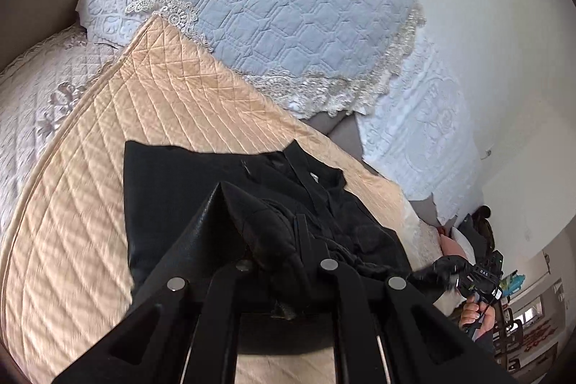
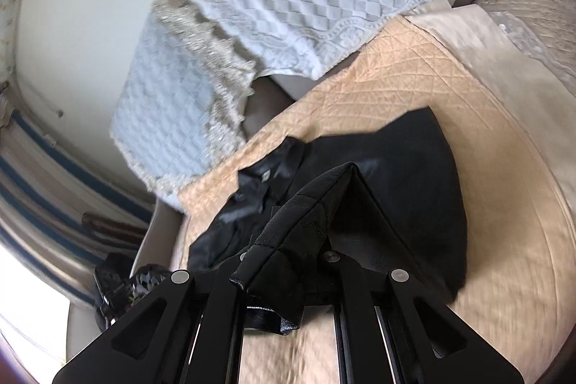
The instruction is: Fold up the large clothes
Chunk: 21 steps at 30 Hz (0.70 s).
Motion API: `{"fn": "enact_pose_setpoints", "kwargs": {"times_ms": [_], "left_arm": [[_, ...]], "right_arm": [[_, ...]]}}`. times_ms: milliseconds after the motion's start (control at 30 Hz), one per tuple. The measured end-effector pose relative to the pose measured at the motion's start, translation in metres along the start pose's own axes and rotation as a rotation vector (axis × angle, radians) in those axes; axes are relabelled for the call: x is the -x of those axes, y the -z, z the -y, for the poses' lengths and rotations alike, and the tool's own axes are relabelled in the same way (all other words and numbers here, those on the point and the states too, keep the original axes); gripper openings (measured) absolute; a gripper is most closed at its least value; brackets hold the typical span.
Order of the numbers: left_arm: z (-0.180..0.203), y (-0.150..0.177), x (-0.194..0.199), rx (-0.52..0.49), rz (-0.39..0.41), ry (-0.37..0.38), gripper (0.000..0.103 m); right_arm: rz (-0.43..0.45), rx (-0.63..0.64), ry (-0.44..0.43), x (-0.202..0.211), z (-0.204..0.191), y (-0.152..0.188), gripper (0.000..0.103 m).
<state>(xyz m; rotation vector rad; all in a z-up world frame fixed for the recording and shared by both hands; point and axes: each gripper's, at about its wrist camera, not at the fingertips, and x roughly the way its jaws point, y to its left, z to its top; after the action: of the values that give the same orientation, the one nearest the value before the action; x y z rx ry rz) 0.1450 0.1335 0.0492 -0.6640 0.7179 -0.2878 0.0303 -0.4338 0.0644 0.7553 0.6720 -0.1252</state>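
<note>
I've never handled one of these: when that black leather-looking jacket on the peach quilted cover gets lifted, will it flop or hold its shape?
The black leather-looking jacket probably flops, though stiffly: the part held by the right gripper tents into a firm ridge instead of hanging limp. Its shiny lining may slide. It looks fairly heavy, lying flat on the peach quilted cover.

Both wrist views close, facing down; share black garment [image 1: 201, 204] [image 2: 414, 175].

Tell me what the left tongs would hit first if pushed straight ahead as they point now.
Probably the black garment itself: the left tongs appear shut on a raised fold of it, the rest lying ahead on the peach quilt. Depth is unclear.
</note>
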Motion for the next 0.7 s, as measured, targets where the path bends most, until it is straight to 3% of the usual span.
{"fn": "enact_pose_setpoints", "kwargs": {"times_ms": [133, 267, 367, 467, 500, 600, 700], "left_arm": [[-0.023, -0.021, -0.051, 0.046, -0.03, -0.054, 0.008], [-0.054, -0.028, -0.104, 0.132, -0.127, -0.144, 0.011], [-0.059, -0.028, -0.104, 0.159, -0.139, -0.139, 0.018], [-0.052, -0.031, -0.077, 0.112, -0.052, -0.142, 0.044], [-0.051, -0.032, -0.068, 0.103, -0.021, -0.155, 0.054], [-0.049, -0.039, -0.058, 0.043, 0.023, -0.238, 0.059], [-0.049, -0.047, -0.08, -0.017, -0.067, -0.28, 0.059]], "right_arm": [[-0.039, -0.071, 0.058, -0.056, 0.029, -0.029, 0.008], [-0.119, -0.152, 0.157, -0.109, 0.061, -0.04, 0.022], [-0.087, -0.118, 0.126, -0.105, 0.06, -0.04, 0.026], [-0.028, -0.019, 0.085, -0.082, 0.048, -0.041, 0.056], [0.009, 0.022, 0.089, -0.071, 0.044, -0.043, 0.057], [0.078, 0.039, 0.089, -0.052, 0.047, -0.052, 0.058], [0.017, 0.107, 0.211, -0.067, 0.044, -0.059, 0.059]]}}
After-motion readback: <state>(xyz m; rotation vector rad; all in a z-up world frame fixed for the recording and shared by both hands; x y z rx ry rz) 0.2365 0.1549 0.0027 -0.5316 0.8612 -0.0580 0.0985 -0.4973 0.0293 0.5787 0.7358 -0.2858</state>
